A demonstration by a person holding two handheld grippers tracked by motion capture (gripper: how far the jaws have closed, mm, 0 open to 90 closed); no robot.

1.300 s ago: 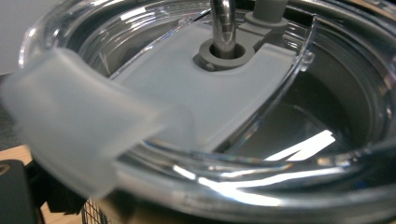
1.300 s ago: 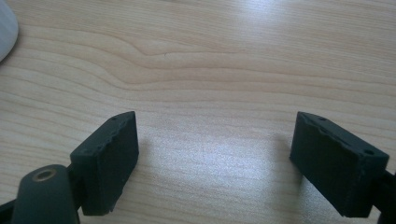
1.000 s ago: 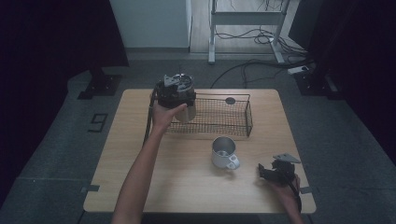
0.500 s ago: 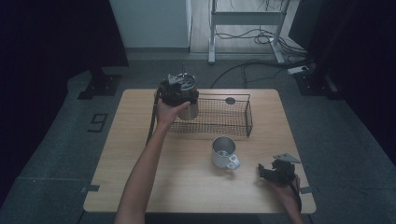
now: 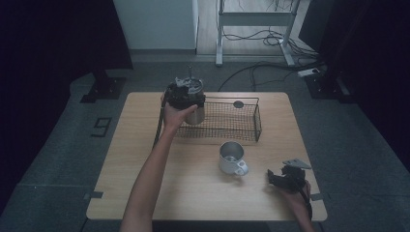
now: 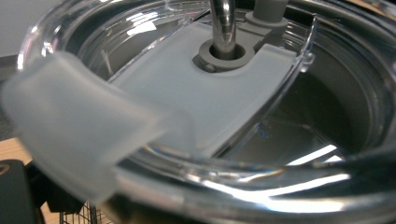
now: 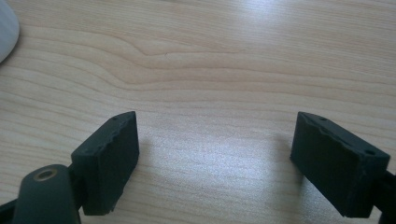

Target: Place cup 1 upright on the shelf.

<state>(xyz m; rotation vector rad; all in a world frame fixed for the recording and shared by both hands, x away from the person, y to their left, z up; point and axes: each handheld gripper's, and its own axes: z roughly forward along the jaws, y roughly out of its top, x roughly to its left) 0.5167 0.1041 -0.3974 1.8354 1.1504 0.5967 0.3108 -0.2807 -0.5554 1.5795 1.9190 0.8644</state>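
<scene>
A steel tumbler (image 5: 196, 115) with a clear lid (image 6: 201, 93) and a metal straw (image 6: 223, 21) hangs at the left end of the black wire basket (image 5: 256, 121). My left gripper (image 5: 186, 94) is shut on its top, and the lid sits very close in the left gripper view. Whether the tumbler's base touches the basket floor I cannot tell. A white-and-steel mug (image 5: 231, 157) stands on the wooden table (image 5: 145, 193) in front of the basket. My right gripper (image 5: 278, 180) rests at the front right of the table, its jaws (image 7: 229, 158) wide apart over bare wood with nothing between them.
The basket lies along the table's far edge, with a small dark disc (image 5: 238, 104) at its back rim. A forearm reaches from the front edge up to the tumbler. The white edge of the mug (image 7: 7, 32) shows at the top left in the right gripper view.
My left hand has carried the tumbler a little to the right and lower, onto the basket's left end. The right gripper has stayed still.
</scene>
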